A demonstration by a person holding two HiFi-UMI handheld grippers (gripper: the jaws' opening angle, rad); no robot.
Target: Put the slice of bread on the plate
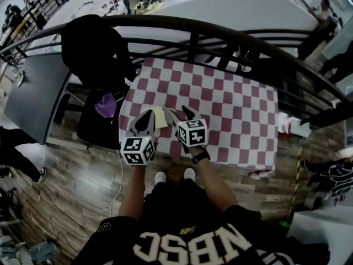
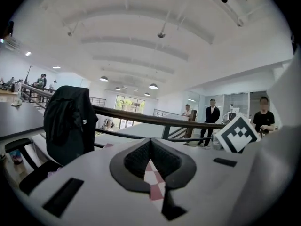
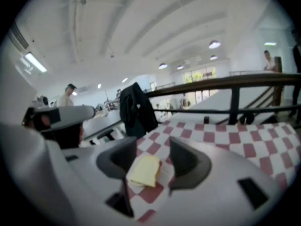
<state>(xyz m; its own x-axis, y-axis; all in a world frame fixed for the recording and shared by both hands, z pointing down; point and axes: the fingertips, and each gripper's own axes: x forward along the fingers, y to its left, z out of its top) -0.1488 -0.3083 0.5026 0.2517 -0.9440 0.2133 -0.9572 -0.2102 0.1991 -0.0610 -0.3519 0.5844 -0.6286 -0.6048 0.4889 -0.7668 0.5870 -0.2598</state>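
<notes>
I see the slice of bread [image 1: 160,117] [image 3: 146,169] lying flat on the checkered table [image 1: 231,109], near its left front corner; if a plate is under it, I cannot tell. My right gripper [image 1: 179,114] [image 3: 153,142] holds its jaws apart and grasps nothing; the bread shows through the gap. My left gripper [image 1: 146,117] [image 2: 150,142] is clenched, its tips touching, and it is empty.

Seemingly "NBSC" on black shirt [image 1: 193,243]
</notes>
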